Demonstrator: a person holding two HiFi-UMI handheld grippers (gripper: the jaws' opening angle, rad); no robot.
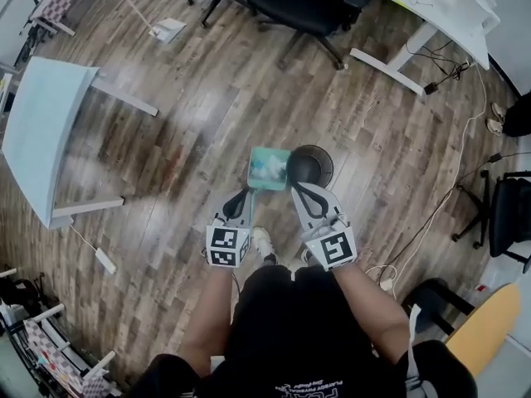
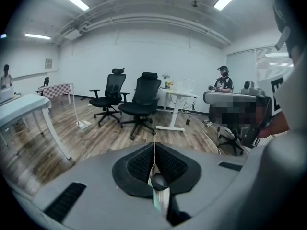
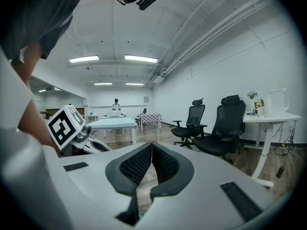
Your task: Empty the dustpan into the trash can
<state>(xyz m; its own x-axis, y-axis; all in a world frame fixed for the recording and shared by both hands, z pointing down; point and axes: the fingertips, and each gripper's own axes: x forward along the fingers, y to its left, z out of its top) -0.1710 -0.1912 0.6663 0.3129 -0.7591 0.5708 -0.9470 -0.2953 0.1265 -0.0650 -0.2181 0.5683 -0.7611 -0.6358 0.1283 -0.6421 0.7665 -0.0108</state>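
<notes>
Head camera: worn on the person's head, facing steeply down onto the wood floor (image 1: pixel 166 139) from standing height, with the dustpan (image 1: pixel 270 168) and trash can (image 1: pixel 309 166) near centre. Left and right gripper cameras: each set close behind its own jaws, facing roughly level across the room. All three views share the black office chairs (image 1: pixel 307 7) (image 2: pixel 144 99) (image 3: pixel 225 123).

**Floor** (image 1: pixel 191 131): grey-brown wood planks.
- Trash can (image 1: pixel 314 164): black, round, upright, just ahead of the right fingers (image 1: pixel 305 199).
- Office chairs (image 1: pixel 307 7): two, black, well beyond both pairs of fingers.
- Pale-topped surface (image 1: pixel 41 114): on white legs, far left of the left fingers (image 1: pixel 241 203).
- White surface (image 1: pixel 431 7): far ahead, to the right.
- Cables (image 1: pixel 452 193): trailing well right of the right fingers.
- Power strip (image 1: pixel 105 260): white, behind and left of the left fingers.
</notes>
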